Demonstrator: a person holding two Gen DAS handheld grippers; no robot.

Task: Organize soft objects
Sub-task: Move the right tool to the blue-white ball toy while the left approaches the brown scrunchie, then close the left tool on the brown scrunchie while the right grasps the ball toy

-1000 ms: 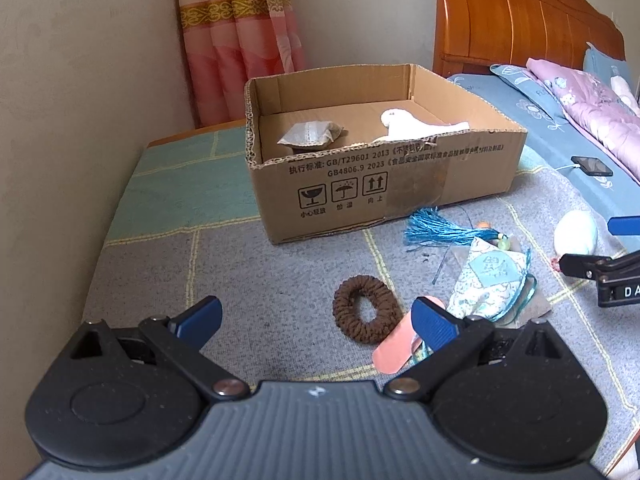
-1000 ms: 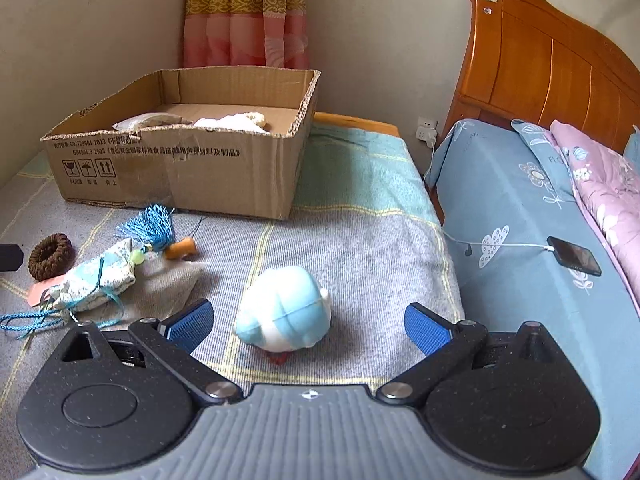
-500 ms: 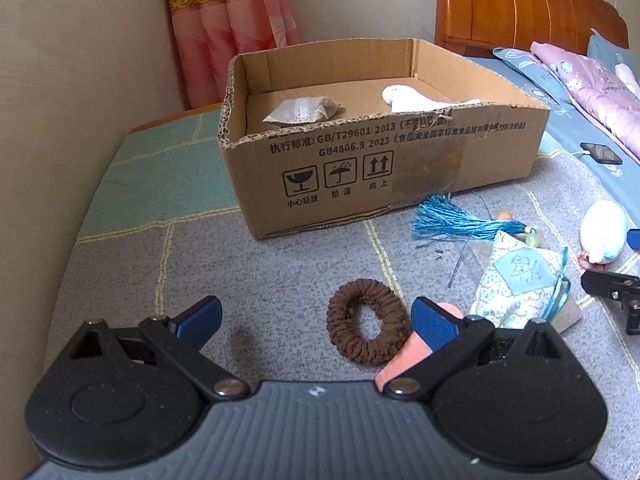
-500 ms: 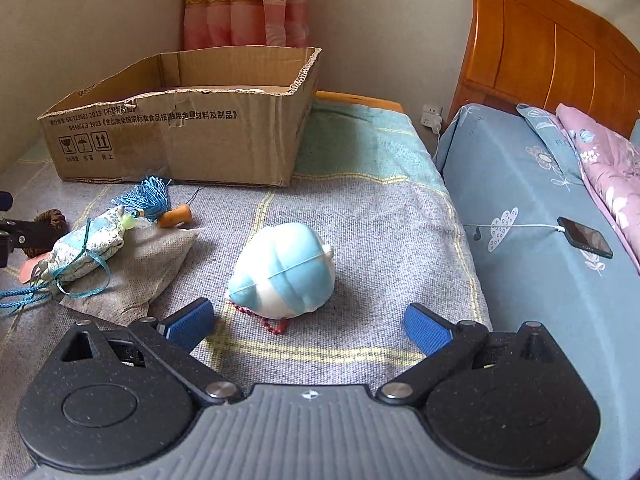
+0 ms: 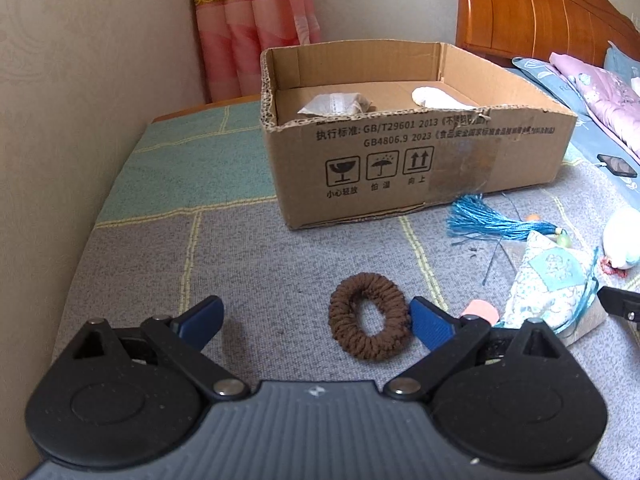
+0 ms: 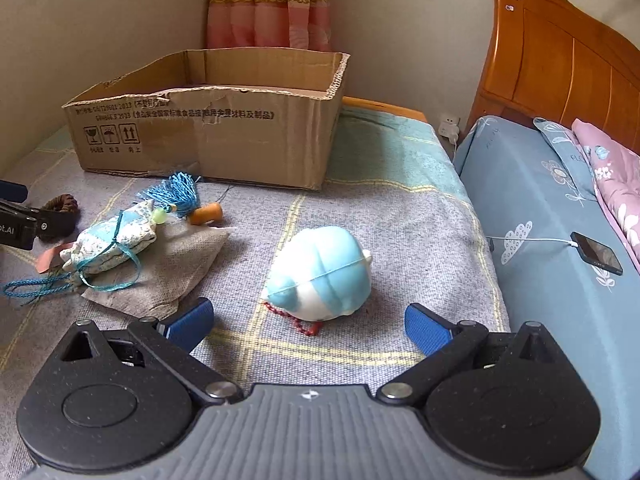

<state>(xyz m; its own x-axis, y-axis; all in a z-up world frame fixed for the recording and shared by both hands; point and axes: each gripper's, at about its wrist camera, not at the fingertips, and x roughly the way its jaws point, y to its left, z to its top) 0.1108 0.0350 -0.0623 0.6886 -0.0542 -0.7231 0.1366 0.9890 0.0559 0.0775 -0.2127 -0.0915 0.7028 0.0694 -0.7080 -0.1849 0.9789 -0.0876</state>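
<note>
My left gripper (image 5: 316,322) is open and low over the bed cover. A brown knitted hair ring (image 5: 369,327) lies between its fingers, close to the right fingertip (image 5: 430,326). My right gripper (image 6: 309,322) is open just in front of a blue-and-white soft shell toy (image 6: 322,276) with a red bead string. A patterned sachet with a blue tassel (image 6: 116,240) lies on a grey cloth pouch (image 6: 168,268). The open cardboard box (image 5: 416,168) holds a grey sachet (image 5: 334,105) and a white soft item (image 5: 434,98).
A pink flat piece (image 5: 480,312) lies by the left gripper's right finger. An orange cork-like piece (image 6: 206,213) lies near the tassel. A phone on a cable (image 6: 596,252) rests on the blue bed at the right. The wall runs along the left.
Both grippers have moved forward and down. The hair ring now lies between the left fingers, and the shell toy sits closer to the right fingers. Both stay open.
</note>
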